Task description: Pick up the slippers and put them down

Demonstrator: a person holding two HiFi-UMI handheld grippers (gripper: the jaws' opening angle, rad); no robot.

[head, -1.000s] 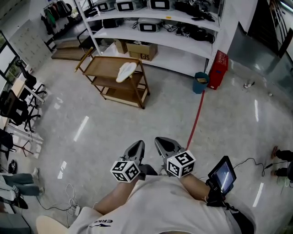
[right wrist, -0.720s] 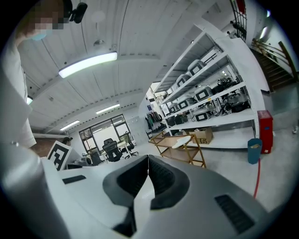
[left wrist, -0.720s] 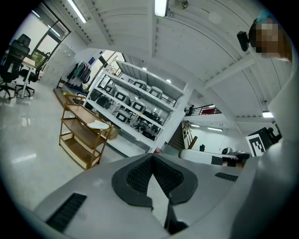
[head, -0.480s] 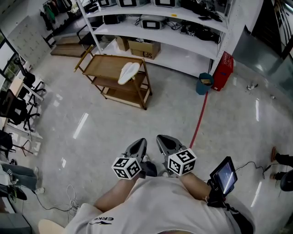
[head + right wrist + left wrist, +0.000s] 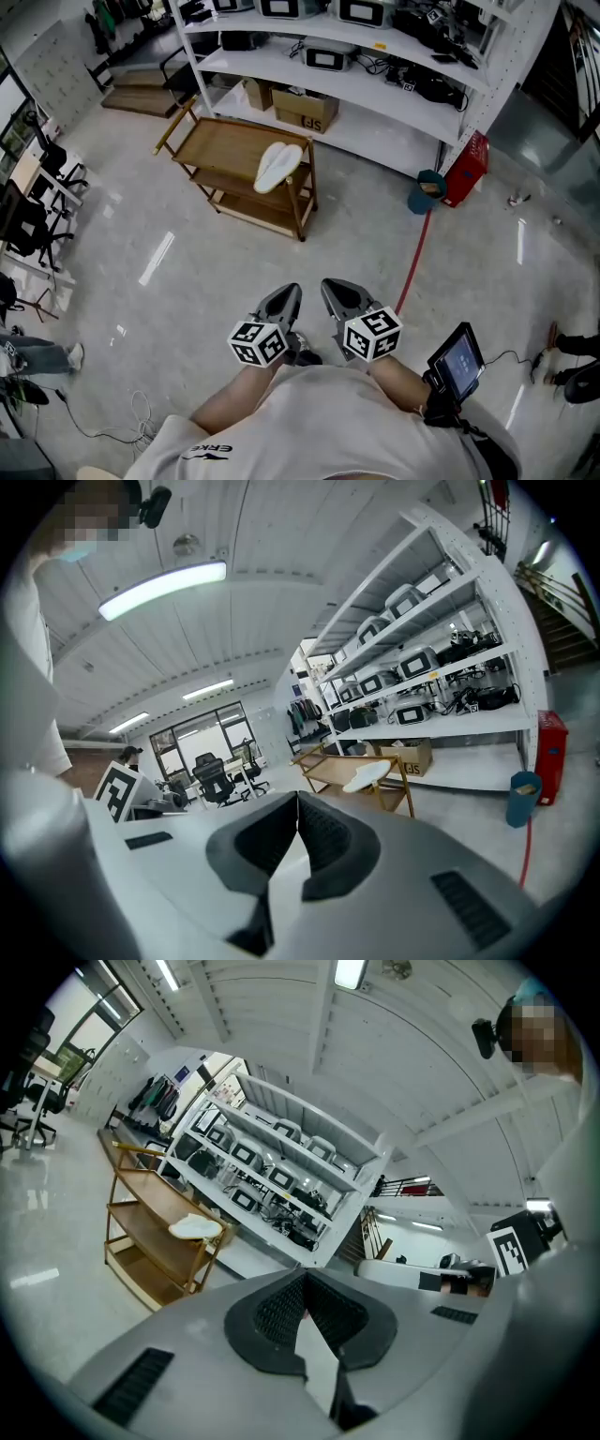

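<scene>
Step in hand: approach. Left claw (image 5: 284, 298) and right claw (image 5: 335, 292) are both fully closed and empty. Slippers (image 5: 278, 166) lie well ahead of both claws, on the cart (image 5: 217, 141) top shelf. Next: advance, then open both claws wide.

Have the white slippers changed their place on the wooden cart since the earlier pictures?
No. The white slippers lie at the same right end of the top shelf of the wooden cart; only the camera shifted.
</scene>
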